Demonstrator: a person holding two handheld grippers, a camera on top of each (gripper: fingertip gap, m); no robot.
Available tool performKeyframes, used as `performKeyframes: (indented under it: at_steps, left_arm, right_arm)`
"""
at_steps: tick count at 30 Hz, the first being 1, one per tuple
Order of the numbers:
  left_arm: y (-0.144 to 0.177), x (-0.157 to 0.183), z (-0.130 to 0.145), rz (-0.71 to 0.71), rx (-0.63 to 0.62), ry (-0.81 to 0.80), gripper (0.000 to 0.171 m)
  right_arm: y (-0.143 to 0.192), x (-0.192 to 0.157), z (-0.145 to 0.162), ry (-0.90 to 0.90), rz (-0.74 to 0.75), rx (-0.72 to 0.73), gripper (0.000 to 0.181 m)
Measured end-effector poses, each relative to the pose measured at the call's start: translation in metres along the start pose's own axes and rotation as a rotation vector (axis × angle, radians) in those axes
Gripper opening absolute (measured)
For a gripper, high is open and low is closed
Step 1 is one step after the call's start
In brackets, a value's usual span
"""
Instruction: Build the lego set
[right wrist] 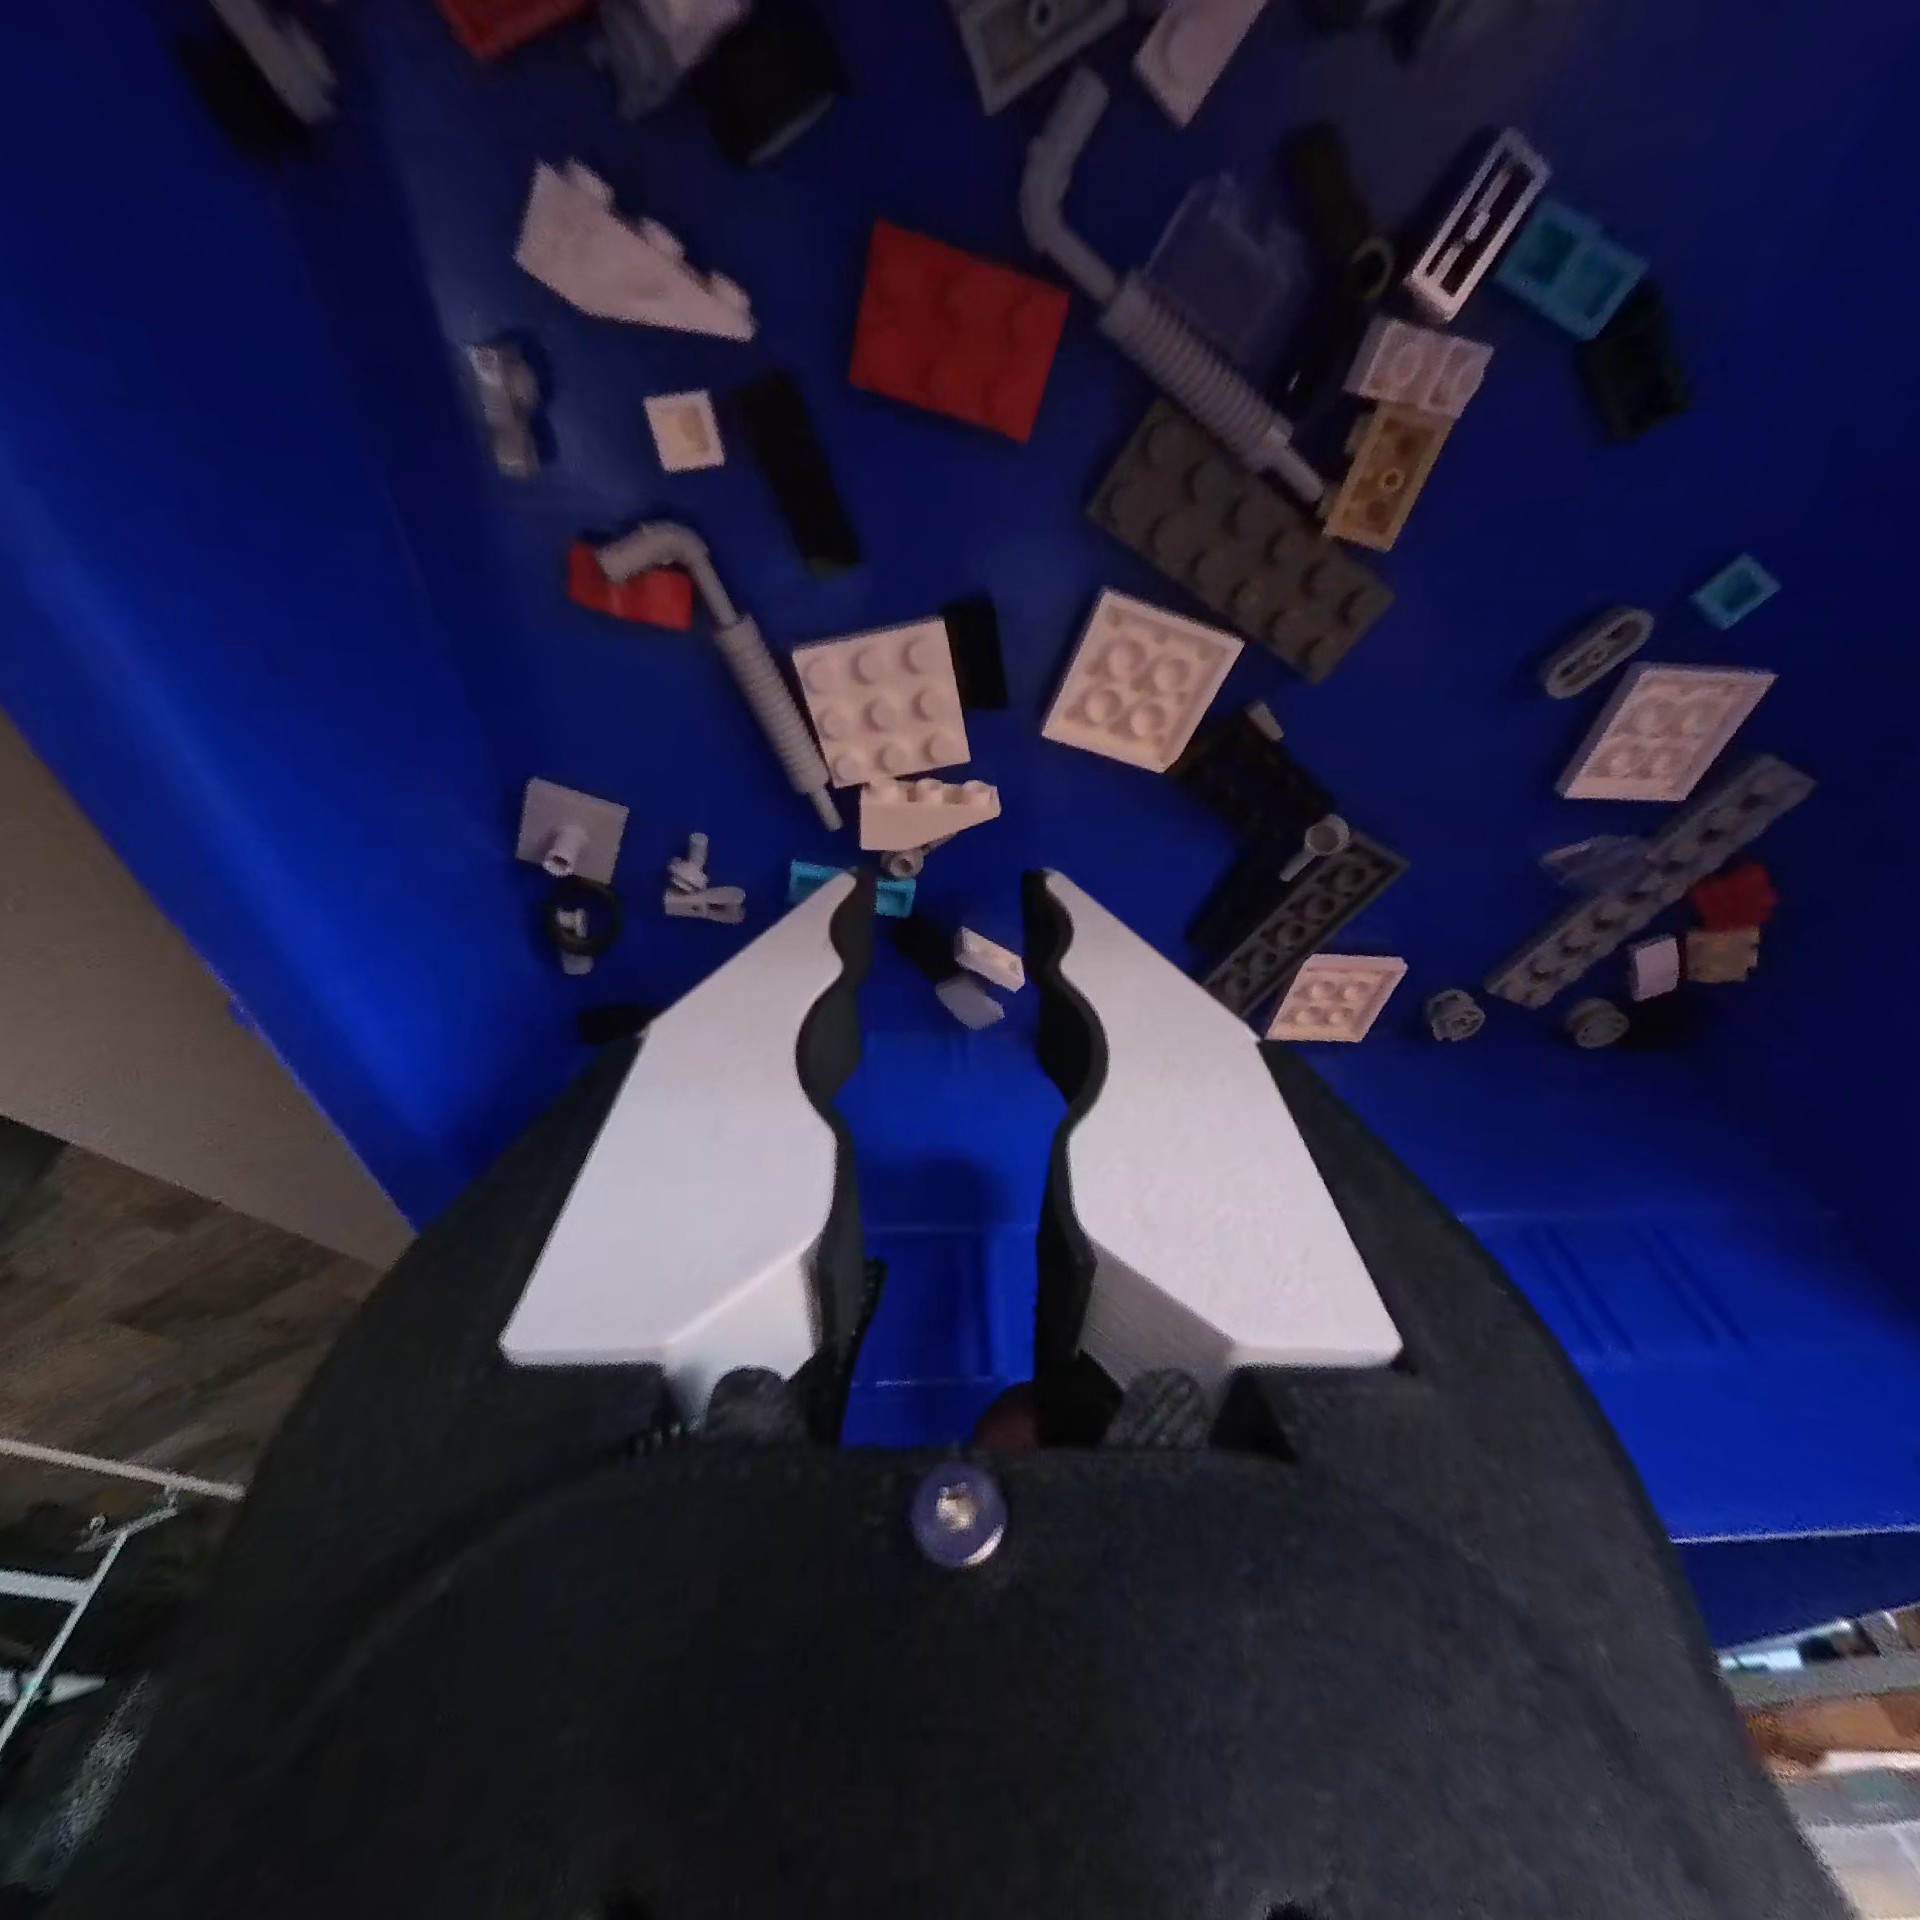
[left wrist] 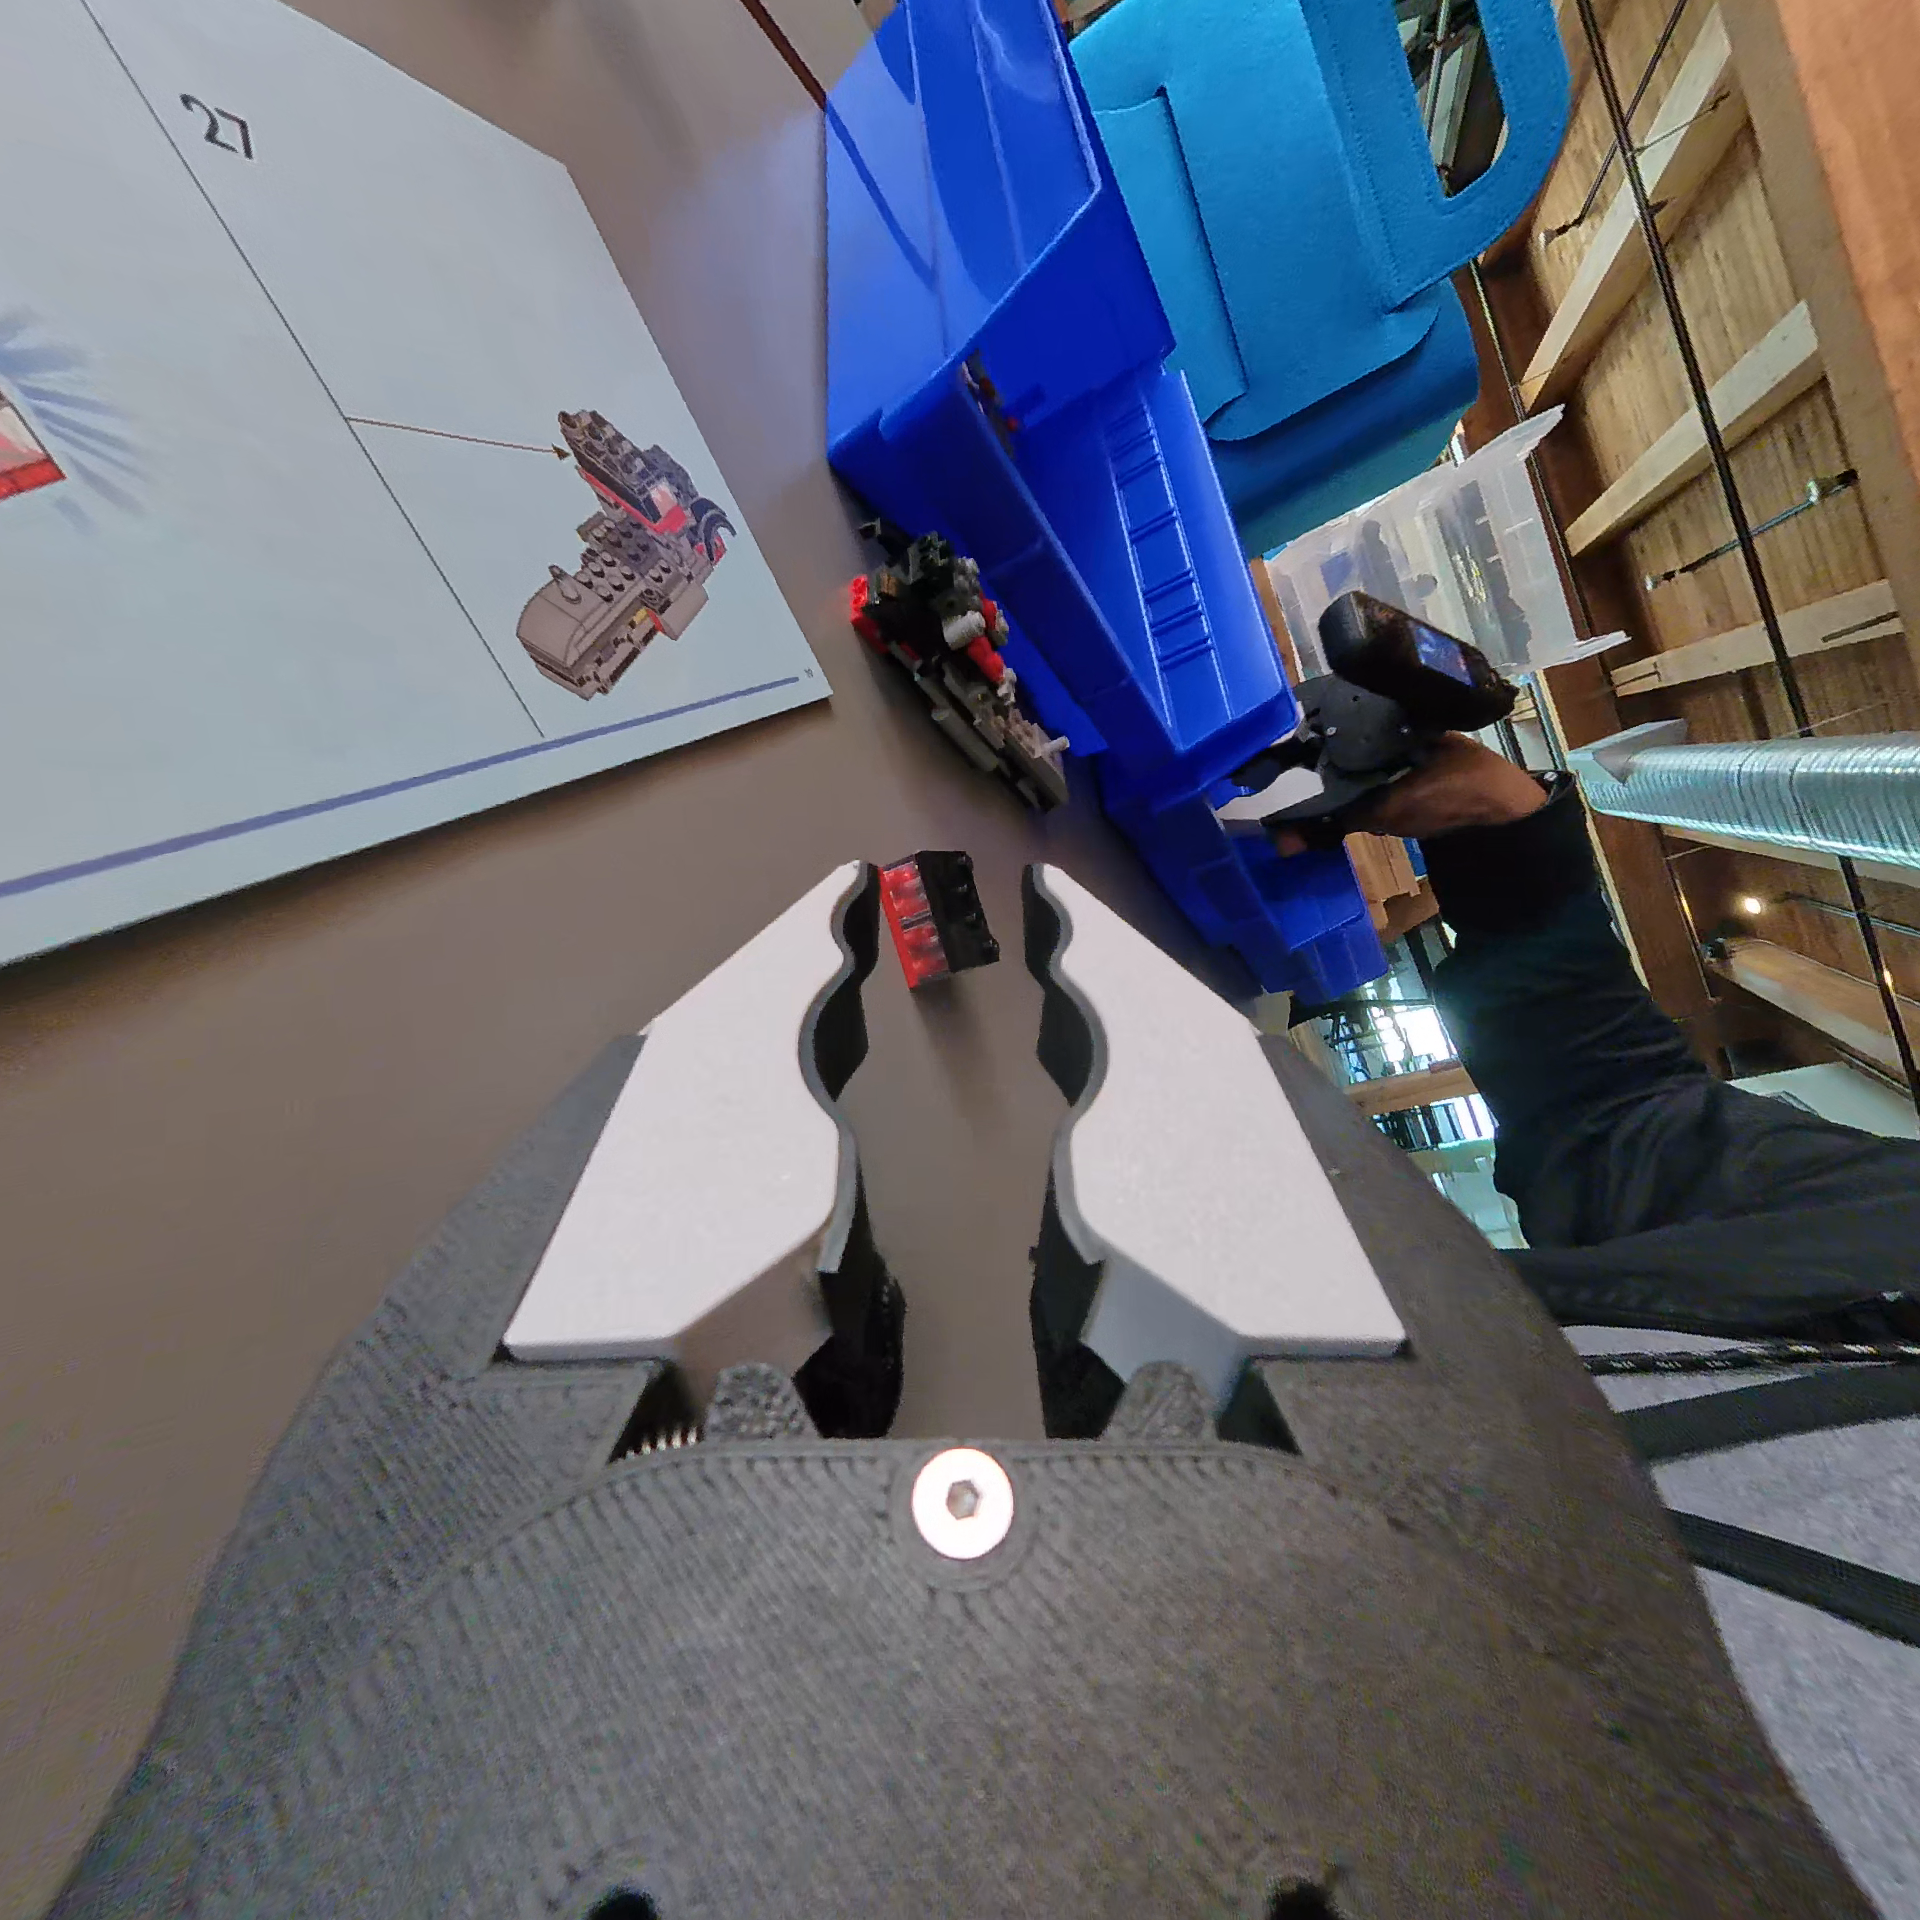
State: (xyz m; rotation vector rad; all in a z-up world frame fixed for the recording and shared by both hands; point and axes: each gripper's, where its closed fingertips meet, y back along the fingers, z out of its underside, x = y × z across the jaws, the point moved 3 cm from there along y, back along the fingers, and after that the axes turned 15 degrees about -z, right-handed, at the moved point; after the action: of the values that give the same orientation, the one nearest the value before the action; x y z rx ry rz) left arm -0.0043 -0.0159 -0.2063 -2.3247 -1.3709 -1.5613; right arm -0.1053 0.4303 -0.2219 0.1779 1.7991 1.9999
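left wrist view: spread left gripper (left wrist: 943,883) around red-black brick (left wrist: 938,917)

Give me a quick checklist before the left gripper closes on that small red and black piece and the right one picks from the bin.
1. Left gripper open: ok.
2. Red and black piece between its fingertips: ok, lying on the table, ungripped.
3. Right gripper open: ok.
4. Right gripper over loose parts in the blue bin: ok.
5. Which part it targets: cannot tell; several small ones crowd the tips.
6. Partly built model out of the way: ok, beside the bin.
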Motion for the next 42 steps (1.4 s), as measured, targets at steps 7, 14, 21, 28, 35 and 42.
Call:
performKeyframes:
  at_steps: [7,14,21,28,35,42]
  left_arm:
    - [0.002,0.001,-0.001,0.006,0.012,-0.002,0.028]
    - [0.003,0.001,-0.001,0.013,0.021,-0.005,0.028]
    - [0.005,0.002,-0.001,0.021,0.028,-0.007,0.028]
    - [0.005,0.003,-0.001,0.021,0.027,-0.011,0.028]
    - [0.004,0.002,0.000,0.006,0.028,-0.021,0.028]
    - [0.001,0.001,0.001,-0.014,0.011,-0.022,0.028]
  right_arm:
    - [-0.004,-0.004,-0.005,0.002,-0.024,-0.022,0.030]
    - [-0.005,-0.007,-0.006,-0.017,-0.070,-0.020,0.010]
    - [0.007,-0.008,-0.004,-0.029,-0.048,0.047,0.010]
    - [0.064,-0.052,-0.020,0.040,-0.072,0.414,0.010]
    - [0.062,-0.163,-0.075,0.240,-0.214,0.764,0.010]
    - [-0.019,-0.182,-0.109,0.181,-0.288,0.844,0.010]
